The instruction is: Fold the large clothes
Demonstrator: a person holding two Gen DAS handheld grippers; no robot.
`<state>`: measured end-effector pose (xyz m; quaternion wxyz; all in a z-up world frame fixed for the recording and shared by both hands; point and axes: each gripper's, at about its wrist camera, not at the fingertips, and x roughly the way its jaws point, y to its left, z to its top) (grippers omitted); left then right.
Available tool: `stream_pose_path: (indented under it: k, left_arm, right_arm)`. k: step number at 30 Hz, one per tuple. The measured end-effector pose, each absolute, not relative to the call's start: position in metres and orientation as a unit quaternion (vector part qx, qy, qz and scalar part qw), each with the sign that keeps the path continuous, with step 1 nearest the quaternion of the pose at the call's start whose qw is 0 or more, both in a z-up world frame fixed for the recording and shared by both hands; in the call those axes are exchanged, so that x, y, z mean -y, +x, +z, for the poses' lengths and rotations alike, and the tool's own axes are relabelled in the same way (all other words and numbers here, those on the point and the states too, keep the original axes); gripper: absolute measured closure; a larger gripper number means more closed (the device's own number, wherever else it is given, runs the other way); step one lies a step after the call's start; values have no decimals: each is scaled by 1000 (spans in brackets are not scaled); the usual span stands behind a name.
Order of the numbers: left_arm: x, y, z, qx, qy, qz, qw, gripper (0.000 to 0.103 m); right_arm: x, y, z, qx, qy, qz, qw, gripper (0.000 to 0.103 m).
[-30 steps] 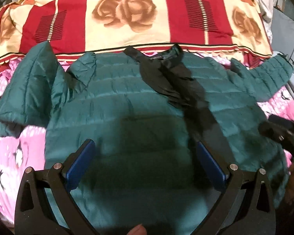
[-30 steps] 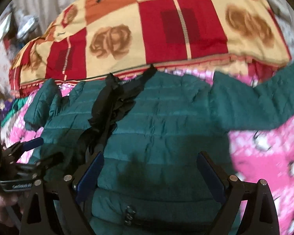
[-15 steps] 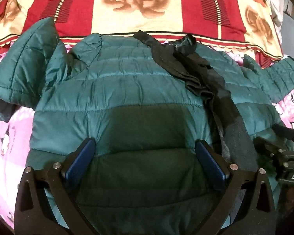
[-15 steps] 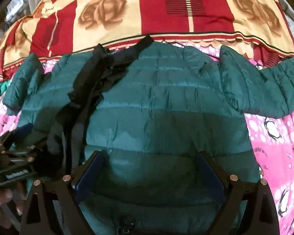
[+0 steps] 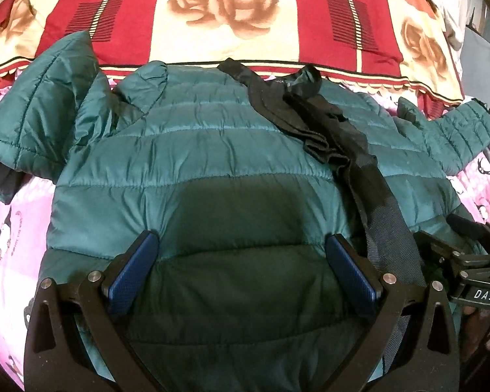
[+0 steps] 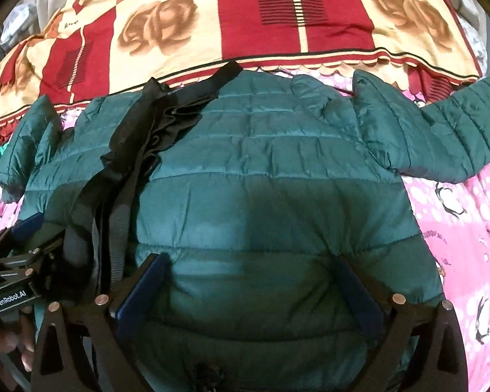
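Both claws lower, closer over green jacket (image 5: 212, 150) than before. Left claw (image 5: 241, 271) apart, empty. Right claw (image 6: 251, 287) just widened, apart, pads clear of fabric.

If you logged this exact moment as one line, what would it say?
stage: pre-fold | green puffer jacket: flat, front open | left gripper: open above hem | right gripper: open, just widened, nothing between pads
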<state>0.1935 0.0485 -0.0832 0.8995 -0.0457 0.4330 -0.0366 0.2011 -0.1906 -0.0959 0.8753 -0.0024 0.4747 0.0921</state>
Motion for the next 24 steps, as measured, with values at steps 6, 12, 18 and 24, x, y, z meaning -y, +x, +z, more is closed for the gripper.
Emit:
stream_pose_path:
  k: [6,12,18,24]
  left_arm:
    - [-53,192,-81,-417,-64,-41,906,0]
    - [-54,191,-81,-418,-66,-42,905,0]
    - [-47,191,-83,-422,-41,-32,905,0]
    - [-47,191,-84,-422,-41,-32,905,0]
  right_arm:
    - [191,199,-97,-471,-10,94,877,0]
    - [192,199,-98,-467,-16,104,878,0]
    - [196,197,-97,-463,-9,118,878,0]
    - [201,197,-96,-467,-14,134,874,0]
